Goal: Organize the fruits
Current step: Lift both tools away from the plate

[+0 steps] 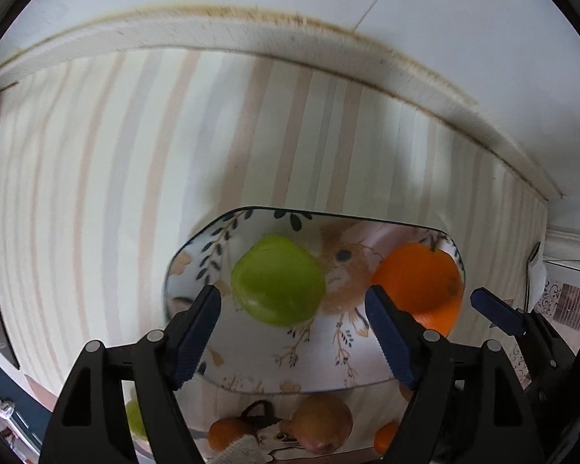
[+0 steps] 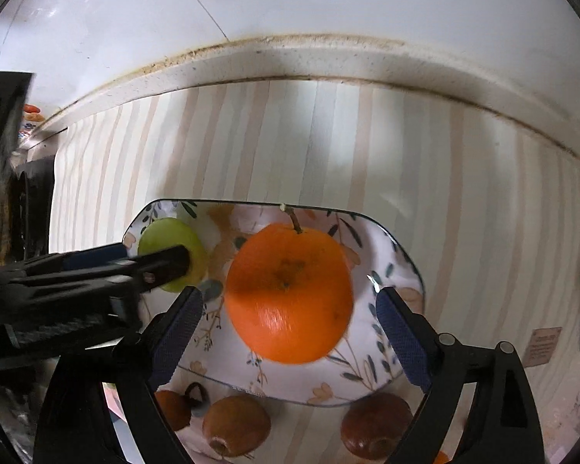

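A floral plate (image 1: 251,367) (image 2: 386,255) lies on a striped cloth. On it rest a green apple (image 1: 278,280) (image 2: 162,236) at the left and a stemmed orange (image 1: 421,278) (image 2: 290,294) at the right. My left gripper (image 1: 292,299) hovers over the apple, open, its blue pads clear of the fruit on both sides. My right gripper (image 2: 290,297) hangs over the orange, also open, with a gap between each pad and the peel. In the right wrist view one of the left gripper's fingers (image 2: 166,265) covers part of the apple.
Loose fruit lies on the near side of the plate: brown fruits (image 2: 236,425) (image 2: 375,425) (image 1: 321,423), a small orange (image 1: 224,433) and a green fruit (image 1: 135,417). A raised pale ledge (image 2: 328,58) and a white wall bound the striped cloth (image 2: 464,212) at the far side.
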Available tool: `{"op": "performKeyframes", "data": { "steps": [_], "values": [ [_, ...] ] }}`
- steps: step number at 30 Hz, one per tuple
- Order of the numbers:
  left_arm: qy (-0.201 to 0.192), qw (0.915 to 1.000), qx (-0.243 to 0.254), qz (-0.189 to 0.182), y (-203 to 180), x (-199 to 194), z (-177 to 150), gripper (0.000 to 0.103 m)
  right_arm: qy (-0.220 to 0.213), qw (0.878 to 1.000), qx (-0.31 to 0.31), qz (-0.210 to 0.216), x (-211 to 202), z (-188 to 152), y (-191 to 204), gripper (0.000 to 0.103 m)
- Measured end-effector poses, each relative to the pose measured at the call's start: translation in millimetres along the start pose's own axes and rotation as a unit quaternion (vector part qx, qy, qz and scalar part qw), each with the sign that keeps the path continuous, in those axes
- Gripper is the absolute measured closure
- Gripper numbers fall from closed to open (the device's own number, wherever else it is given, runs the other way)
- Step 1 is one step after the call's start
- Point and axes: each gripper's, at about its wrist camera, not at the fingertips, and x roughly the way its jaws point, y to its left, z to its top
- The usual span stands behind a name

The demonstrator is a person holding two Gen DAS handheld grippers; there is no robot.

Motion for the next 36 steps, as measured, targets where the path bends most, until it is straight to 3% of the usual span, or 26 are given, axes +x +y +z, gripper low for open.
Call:
{"op": "performKeyframes", "data": {
  "steps": [8,15,25,36],
  "values": [
    [-0.056,0.9977,-0.001,0.037,15,-45,-36,0.027,-0.014,1.000,0.008,-0.001,-32,-41,0,0.010],
    [-0.107,0.9928,0.010,0.053,2,-67,-85,0.027,-0.047,0.999,0.014,-0.001,-59,-79,6,0.010],
    [-0.164,0.9844,0.030,0.056,-6,-108,-149,0.027,-0.094,0.996,0.002,0.001,-105,-138,17,0.010],
    [-0.191,0.9805,0.021,0.040,-4,-131,-188,0.027,-0.130,0.991,0.007,0.031,-144,-181,27,0.010]
  ]
}}
